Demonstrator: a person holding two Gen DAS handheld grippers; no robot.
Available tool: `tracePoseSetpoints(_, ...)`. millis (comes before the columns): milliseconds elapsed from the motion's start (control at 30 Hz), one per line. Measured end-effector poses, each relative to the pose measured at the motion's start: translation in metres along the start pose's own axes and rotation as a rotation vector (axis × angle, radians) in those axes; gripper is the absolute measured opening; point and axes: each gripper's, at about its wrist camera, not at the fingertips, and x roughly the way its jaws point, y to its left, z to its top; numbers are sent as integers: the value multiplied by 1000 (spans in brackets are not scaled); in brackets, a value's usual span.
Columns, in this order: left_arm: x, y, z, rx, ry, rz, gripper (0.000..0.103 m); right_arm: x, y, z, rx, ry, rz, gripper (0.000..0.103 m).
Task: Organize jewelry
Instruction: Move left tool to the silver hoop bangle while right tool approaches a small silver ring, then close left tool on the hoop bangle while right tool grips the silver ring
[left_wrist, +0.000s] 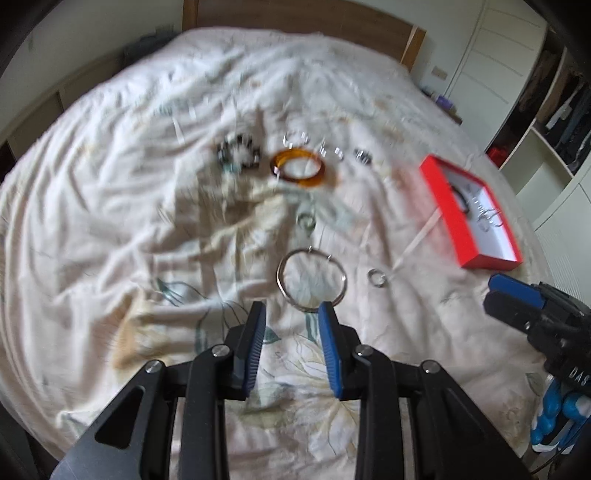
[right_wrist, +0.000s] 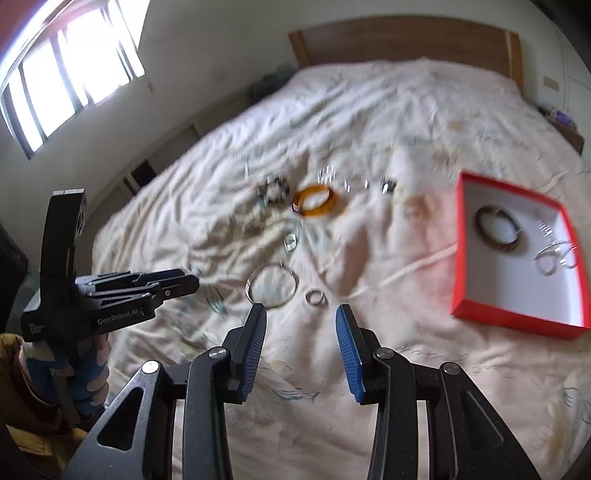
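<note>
Jewelry lies scattered on a cream bedspread (left_wrist: 110, 229). In the left wrist view my left gripper (left_wrist: 291, 308) is open and empty, its tips just short of a large silver hoop (left_wrist: 279, 275). A small silver ring (left_wrist: 376, 277) lies to the hoop's right. Farther off are an amber bangle (left_wrist: 303, 182) and a black-and-white beaded bracelet (left_wrist: 238, 153). My right gripper (right_wrist: 301, 310) is open and empty, with the small ring (right_wrist: 316, 297) just beyond its tips and the hoop (right_wrist: 251, 286) to the left. The red box (right_wrist: 517, 317) holds a dark bangle (right_wrist: 480, 221) and silver pieces (right_wrist: 554, 258).
Small silver pieces (left_wrist: 295, 138) lie in a row behind the amber bangle, and another ring (right_wrist: 290, 242) lies mid-bed. A wooden headboard (right_wrist: 406, 37) is at the far end and a window (right_wrist: 74, 55) at left. Shelves with clothes (left_wrist: 561, 110) stand at right.
</note>
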Motion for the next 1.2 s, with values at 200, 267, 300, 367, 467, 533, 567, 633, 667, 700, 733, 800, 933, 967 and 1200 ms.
tracePoseSetpoints(200,42,6,8,-17,70,13,28,44,-10,5,-16,74,19,39)
tracePoseSetpoints(267,53,9,9,-21,88,18,28,55,-12,7,-21,90,28,39)
tracePoseSetpoints(300,58,10,11,-24,96,21,28,63,-13,8,-26,101,32,39)
tracePoseSetpoints(367,67,13,12,-29,110,25,28,74,-14,10,-34,116,36,39)
tracePoseSetpoints(467,78,13,15,-25,127,28,28,90,-16,13,-34,138,42,39)
tracePoseSetpoints(533,83,13,16,-21,132,31,28,98,-17,14,-35,147,49,39)
tracePoseSetpoints(567,86,13,16,-18,136,32,28,103,-16,15,-38,152,53,39)
tracePoseSetpoints(633,91,12,17,-7,147,41,28,109,-16,16,-42,159,57,39)
tracePoseSetpoints(667,94,12,16,0,152,48,28,112,-15,16,-47,162,59,39)
tracePoseSetpoints(700,95,11,16,4,154,53,27,116,-14,17,-54,167,58,38)
tracePoseSetpoints(733,97,10,17,8,157,58,27,119,-13,17,-60,171,55,37)
tracePoseSetpoints(800,101,7,18,25,163,75,27,123,-13,17,-68,179,47,33)
tracePoseSetpoints(933,108,-1,20,59,172,102,26,128,-18,16,-62,185,44,26)
tracePoseSetpoints(967,109,-1,20,61,174,104,26,129,-19,16,-60,185,45,24)
tracePoseSetpoints(1200,119,-3,23,94,207,142,26,128,-21,15,-34,179,56,21)
